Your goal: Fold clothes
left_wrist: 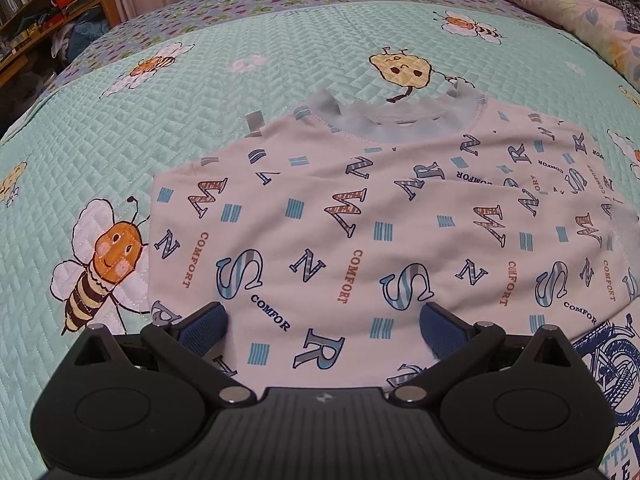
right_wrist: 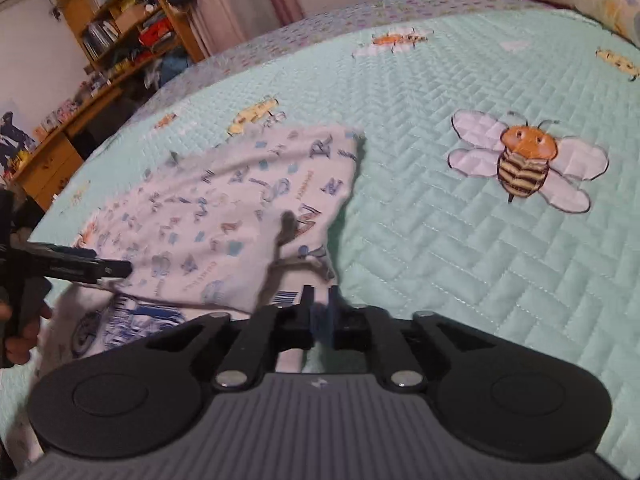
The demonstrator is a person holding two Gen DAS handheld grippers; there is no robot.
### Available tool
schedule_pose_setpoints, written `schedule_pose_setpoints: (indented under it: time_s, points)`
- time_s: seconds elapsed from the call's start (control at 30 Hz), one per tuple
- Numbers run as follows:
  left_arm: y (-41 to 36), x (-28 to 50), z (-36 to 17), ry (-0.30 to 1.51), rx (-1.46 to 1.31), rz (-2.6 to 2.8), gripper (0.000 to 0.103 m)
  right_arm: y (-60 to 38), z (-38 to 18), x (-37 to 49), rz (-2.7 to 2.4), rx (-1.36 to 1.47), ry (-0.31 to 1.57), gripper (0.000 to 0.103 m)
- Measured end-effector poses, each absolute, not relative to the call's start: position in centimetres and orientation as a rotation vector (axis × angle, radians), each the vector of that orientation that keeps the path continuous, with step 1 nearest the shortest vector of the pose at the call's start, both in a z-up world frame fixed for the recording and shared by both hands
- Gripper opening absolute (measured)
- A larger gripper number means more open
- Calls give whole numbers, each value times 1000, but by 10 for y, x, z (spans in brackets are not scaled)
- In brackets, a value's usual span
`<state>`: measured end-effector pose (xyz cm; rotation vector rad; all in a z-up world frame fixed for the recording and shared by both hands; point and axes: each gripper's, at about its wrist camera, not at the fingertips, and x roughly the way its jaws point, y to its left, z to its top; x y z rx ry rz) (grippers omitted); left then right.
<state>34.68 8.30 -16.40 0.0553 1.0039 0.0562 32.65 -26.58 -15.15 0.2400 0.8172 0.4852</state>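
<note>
Letter-print shirt [left_wrist: 360, 216] spread flat on a mint bee-pattern quilt [left_wrist: 120, 128], pale blue collar [left_wrist: 392, 120] at the far edge, one sleeve folded across the chest. Seen sharply only from the left wrist: printed words and letters readable, a second garment with dark blue print [left_wrist: 612, 360] tucked under the shirt's near right corner. Left gripper [left_wrist: 324, 316] low over the shirt's near hem, blue pads [left_wrist: 208, 320] spread wide to either side, nothing pinched between them.

From the right wrist, same shirt [right_wrist: 240, 208] blurred, one corner lifted off the quilt [right_wrist: 480, 260] and pulled into a raised fold. Right gripper [right_wrist: 320, 304] with fingers pressed nearly together, probably nipping the shirt's edge, though blur hides the exact contact. Visible here alone: left gripper [right_wrist: 108, 268] from the side at the frame's left edge, a hand [right_wrist: 24, 336] wrapped round its handle, and the blue-printed garment [right_wrist: 132, 320] lying beneath the shirt's near edge. Also shown only here: wooden bookshelves [right_wrist: 124, 20] beyond the bed's far left corner, in clearer detail than from the other camera. Flowered pillow [left_wrist: 560, 4] at the far right of the bed, in both views.
</note>
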Motion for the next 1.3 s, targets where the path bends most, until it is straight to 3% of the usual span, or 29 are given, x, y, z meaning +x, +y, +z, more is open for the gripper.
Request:
schedule_pose_setpoints:
  time_s: [0.17, 0.23, 0.37, 0.43, 0.53, 0.6, 0.83, 0.93, 1.03, 1.1, 1.17, 1.3]
  points:
    - [84, 344, -164, 1000, 56, 51, 103, -259, -133, 334, 545, 302, 691, 22]
    - [86, 344, -164, 1000, 53, 42, 103, -250, -149, 349, 543, 262, 756, 26]
    - [89, 342, -164, 999, 49, 27, 103, -263, -173, 353, 518, 242, 814, 0]
    - [90, 341, -163, 998, 46, 24, 102, -268, -170, 348, 507, 258, 825, 0]
    - [92, 336, -157, 988, 33, 8, 102, -267, -159, 340, 528, 255, 803, 11]
    - [96, 330, -149, 962, 2, -29, 96, -265, -148, 344, 558, 281, 757, 18]
    - [107, 334, -134, 914, -125, -94, 94, -208, -119, 396, 651, 138, 655, 19]
    - [103, 345, -151, 961, -99, -80, 94, -169, -127, 425, 755, 38, 709, 19]
    - [93, 341, -160, 947, -23, -87, 102, -143, -152, 458, 748, -85, 789, 18]
    - [87, 338, -165, 941, 27, -74, 102, -150, -163, 482, 697, -23, 815, 0]
    - [86, 338, -164, 945, 38, -71, 102, -162, -167, 500, 653, 78, 814, 0]
    - [100, 338, -152, 936, -39, -104, 100, -173, -157, 485, 756, 130, 766, 12]
